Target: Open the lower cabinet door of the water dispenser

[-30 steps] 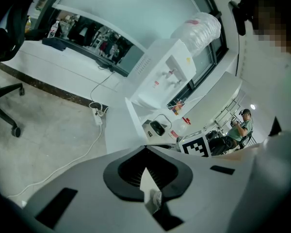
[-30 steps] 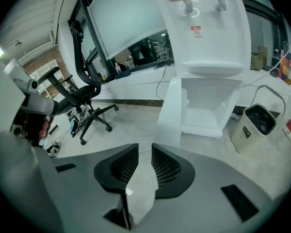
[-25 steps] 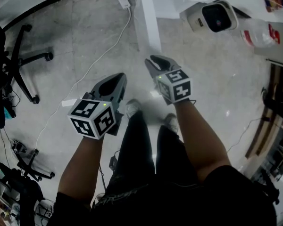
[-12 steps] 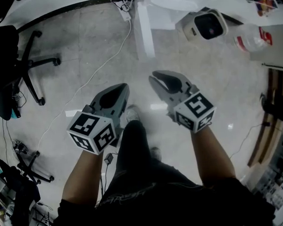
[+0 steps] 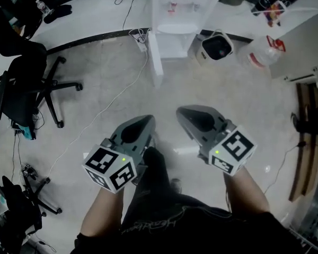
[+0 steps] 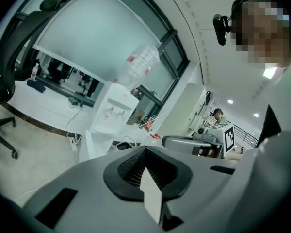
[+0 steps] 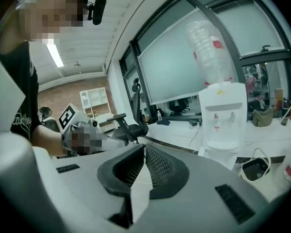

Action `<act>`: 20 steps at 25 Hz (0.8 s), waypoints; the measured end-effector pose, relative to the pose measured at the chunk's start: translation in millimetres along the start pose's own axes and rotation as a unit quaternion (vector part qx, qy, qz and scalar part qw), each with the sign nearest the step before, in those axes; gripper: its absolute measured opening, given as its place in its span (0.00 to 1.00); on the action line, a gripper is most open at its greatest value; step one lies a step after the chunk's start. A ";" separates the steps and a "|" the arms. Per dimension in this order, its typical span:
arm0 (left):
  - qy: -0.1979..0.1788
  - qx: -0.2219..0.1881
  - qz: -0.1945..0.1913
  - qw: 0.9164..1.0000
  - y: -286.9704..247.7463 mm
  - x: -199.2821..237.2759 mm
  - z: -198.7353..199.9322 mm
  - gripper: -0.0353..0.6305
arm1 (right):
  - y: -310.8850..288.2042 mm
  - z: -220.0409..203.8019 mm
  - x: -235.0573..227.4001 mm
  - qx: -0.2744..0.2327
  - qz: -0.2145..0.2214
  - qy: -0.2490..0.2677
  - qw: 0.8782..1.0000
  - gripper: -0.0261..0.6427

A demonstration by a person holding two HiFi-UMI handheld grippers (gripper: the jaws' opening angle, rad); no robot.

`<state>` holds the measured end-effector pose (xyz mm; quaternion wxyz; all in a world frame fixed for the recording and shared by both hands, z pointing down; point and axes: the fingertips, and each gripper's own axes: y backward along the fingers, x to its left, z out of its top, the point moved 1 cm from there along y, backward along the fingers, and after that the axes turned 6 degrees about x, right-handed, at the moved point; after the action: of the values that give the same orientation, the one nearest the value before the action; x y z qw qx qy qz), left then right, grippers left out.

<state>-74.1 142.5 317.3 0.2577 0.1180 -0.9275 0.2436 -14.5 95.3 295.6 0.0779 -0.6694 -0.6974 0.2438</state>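
A white water dispenser [image 5: 179,12] stands across the floor at the top of the head view, with a clear bottle [image 7: 209,47] on top. A white panel [image 5: 155,62] juts out from its lower left toward me; it looks like the lower door swung outward. Both grippers hang in the air over the floor, well short of the dispenser. My left gripper [image 5: 150,118] is shut, its tips [image 6: 145,149] meeting on nothing. My right gripper [image 5: 180,110] has just been closing; its tips [image 7: 144,147] meet with nothing between them.
A white bin with a dark liner [image 5: 216,46] sits right of the dispenser, with an empty water jug [image 5: 265,49] further right. A power strip and cable [image 5: 140,37] lie left of the door. A black office chair [image 5: 21,89] stands at the left.
Both grippers have risen and now point toward the dispenser, which has come fully into the head view. The right gripper's jaws have narrowed to a close.
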 end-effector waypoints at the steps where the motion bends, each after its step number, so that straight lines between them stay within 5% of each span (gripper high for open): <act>1: -0.002 -0.004 -0.002 1.000 9.0 -17.7 -1.3 0.05 | 18.1 2.9 11.4 -0.006 0.003 0.002 1.000 0.08; 12: -0.080 -0.038 -0.028 0.996 95.3 -226.4 12.5 0.05 | 204.5 43.7 123.0 -0.054 0.022 0.036 0.998 0.07; 20: -0.121 -0.054 -0.042 0.990 137.2 -318.9 14.0 0.05 | 284.2 62.7 169.2 -0.105 0.058 0.014 0.993 0.07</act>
<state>140.4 282.1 82.3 0.1595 0.1716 -0.9580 0.1655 197.2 240.7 77.9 0.0028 -0.7166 -0.6778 0.1642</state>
